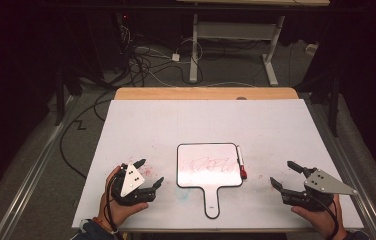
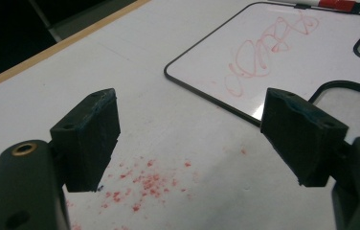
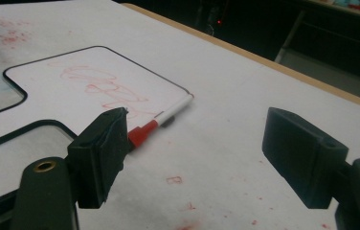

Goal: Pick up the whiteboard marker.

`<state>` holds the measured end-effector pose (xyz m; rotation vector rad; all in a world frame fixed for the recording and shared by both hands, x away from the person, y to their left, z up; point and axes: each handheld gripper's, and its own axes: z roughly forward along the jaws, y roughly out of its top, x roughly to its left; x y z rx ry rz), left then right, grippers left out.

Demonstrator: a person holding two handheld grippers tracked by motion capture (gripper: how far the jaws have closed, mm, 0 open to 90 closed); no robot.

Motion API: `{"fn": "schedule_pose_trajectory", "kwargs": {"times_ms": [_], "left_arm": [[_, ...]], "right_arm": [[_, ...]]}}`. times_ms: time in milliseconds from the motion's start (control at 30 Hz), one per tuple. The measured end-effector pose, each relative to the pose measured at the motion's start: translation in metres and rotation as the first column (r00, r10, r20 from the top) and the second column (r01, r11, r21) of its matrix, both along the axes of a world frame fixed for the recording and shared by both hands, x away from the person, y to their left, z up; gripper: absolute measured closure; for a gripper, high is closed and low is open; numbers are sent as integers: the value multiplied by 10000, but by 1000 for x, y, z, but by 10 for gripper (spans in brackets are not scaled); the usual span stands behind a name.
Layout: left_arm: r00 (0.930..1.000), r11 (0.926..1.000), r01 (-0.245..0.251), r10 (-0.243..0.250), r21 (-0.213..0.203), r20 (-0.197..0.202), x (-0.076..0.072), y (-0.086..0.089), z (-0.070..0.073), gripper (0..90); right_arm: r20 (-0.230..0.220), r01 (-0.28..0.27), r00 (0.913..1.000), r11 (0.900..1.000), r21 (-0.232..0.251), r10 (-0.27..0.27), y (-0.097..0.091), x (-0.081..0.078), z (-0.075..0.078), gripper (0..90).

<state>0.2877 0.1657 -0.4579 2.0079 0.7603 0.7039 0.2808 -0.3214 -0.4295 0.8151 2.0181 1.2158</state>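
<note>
My L gripper (image 1: 147, 171) & R gripper (image 1: 287, 173) both gape, holding nothing, either side of white paddle-shaped whiteboard w/ red scribble (image 1: 209, 171); red-capped white marker (image 1: 240, 163) beside its right edge

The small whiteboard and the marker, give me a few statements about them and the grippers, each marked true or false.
1. The small whiteboard bears red scribbles. True.
2. The marker lies along the board's left edge. False: it lies along the right edge.
3. The left gripper grips the marker. False: its fingers are apart and empty.
4. The right gripper is open. True.
5. Red specks dot the table near the left gripper. True.
</note>
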Motion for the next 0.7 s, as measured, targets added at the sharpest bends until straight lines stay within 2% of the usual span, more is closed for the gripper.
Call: {"fn": "schedule_pose_trajectory", "kwargs": {"times_ms": [133, 300, 367, 400, 533, 600, 667, 700], "left_arm": [[9999, 9999, -23, 25, 156, -130, 2, -2, -2, 205], [9999, 9993, 84, -80, 375, -110, -2, -3, -3, 207], [9999, 9996, 97, -93, 248, -134, -3, -2, -3, 207], [9999, 9996, 71, -67, 270, -131, -2, -2, -3, 207], [9997, 9989, 181, -174, 443, -176, -1, -5, -4, 207], [9997, 9987, 170, -160, 479, -207, -1, -5, -4, 207], [9996, 9990, 104, -93, 436, -255, 0, -6, -5, 207], [9996, 9988, 92, -78, 483, -288, 1, -7, -6, 207]], "right_arm": [[-149, -116, 9998, 9996, -250, 112, 2, 0, -1, 267], [-249, -295, 9993, 9994, -201, 290, 3, 1, 1, 278], [-410, -339, 9986, 9991, -246, 328, 3, 2, 3, 288], [-686, -497, 9964, 9987, -72, 491, 3, 3, 4, 304], [-1465, -678, 9871, 9975, -198, 641, 6, 12, 7, 342], [-1714, -823, 9820, 9966, -76, 798, 8, 17, 9, 344], [-1863, -790, 9798, 9966, -250, 729, 12, 23, 11, 346], [-1971, -850, 9771, 9962, -164, 802, 14, 26, 12, 352]]}}
